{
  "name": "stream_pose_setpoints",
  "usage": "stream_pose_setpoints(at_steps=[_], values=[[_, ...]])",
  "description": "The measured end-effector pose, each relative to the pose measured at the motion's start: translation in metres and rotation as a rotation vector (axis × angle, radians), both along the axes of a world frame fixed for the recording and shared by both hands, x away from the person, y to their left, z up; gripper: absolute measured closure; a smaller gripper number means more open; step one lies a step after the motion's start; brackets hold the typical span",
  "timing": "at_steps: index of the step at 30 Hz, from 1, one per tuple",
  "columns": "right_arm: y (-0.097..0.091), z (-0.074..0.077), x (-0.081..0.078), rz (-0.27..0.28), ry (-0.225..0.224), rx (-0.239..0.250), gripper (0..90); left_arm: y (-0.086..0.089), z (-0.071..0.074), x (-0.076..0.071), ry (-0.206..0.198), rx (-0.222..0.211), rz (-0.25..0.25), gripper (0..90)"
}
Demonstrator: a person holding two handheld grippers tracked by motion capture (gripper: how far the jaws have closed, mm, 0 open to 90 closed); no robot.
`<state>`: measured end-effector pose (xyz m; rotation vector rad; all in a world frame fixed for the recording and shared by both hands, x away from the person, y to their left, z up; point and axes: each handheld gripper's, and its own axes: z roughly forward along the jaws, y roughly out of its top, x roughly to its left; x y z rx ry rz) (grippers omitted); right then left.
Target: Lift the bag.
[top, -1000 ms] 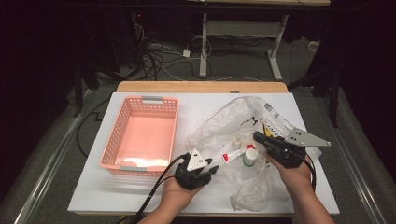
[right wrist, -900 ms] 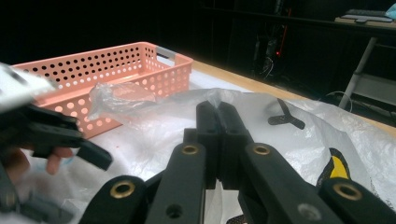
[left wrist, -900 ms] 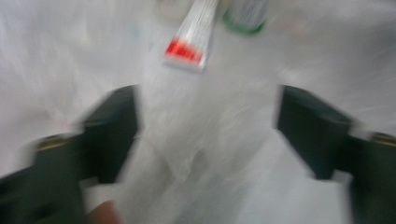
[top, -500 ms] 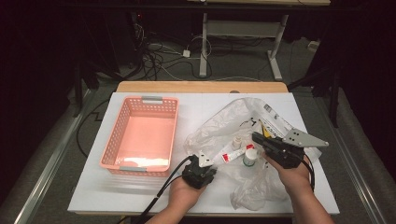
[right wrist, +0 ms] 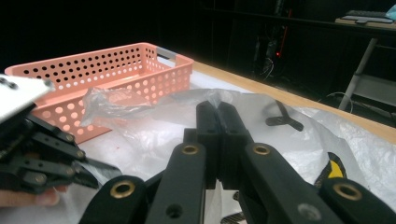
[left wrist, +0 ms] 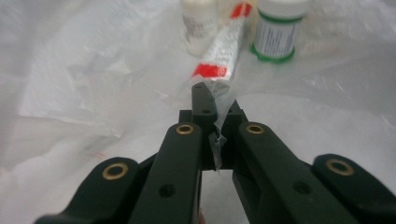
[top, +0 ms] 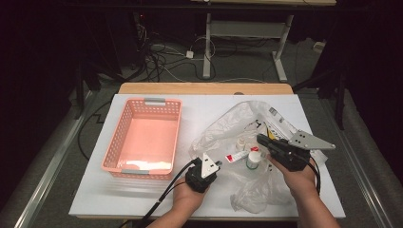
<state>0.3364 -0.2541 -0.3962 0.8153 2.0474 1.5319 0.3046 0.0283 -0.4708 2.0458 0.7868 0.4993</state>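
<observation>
Landmark: clear crinkled plastic bag (top: 247, 137), lying on white worktop (top: 204, 107).

Left claw (left wrist: 212, 105) at bag's near-left edge: jaws have just been closing, now pinching bag film. Judged purpose: hold mouth open.

Right claw (right wrist: 217, 116) at bag's right side: jaws pressed together, pinching bag film, anchoring it.

Red-and-white tube (left wrist: 223, 49) lies inside bag, just beyond left claw, beside green-banded white bottle (left wrist: 278, 28).

Pink perforated plastic basket (top: 142, 137) left of bag, likely destination.

White table (top: 142, 194): pink basket (top: 142, 137) left, clear plastic bag (top: 247, 126) right.
</observation>
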Motion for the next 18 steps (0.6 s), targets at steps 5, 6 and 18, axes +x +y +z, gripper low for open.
stream_pose_setpoints(at_steps=[5, 6, 18], values=[[-0.001, -0.001, 0.001, -0.019, -0.006, 0.0, 90.0, 0.011, 0.011, 0.003, -0.051, -0.05, 0.017, 88.3], [-0.001, 0.0, 0.001, -0.022, -0.007, 0.001, 90.0, 0.013, 0.014, 0.003, -0.061, -0.062, 0.022, 88.3], [0.005, 0.017, -0.005, -0.051, -0.088, 0.049, 90.0, 0.017, 0.078, 0.01, -0.291, -0.165, 0.065, 88.3]])
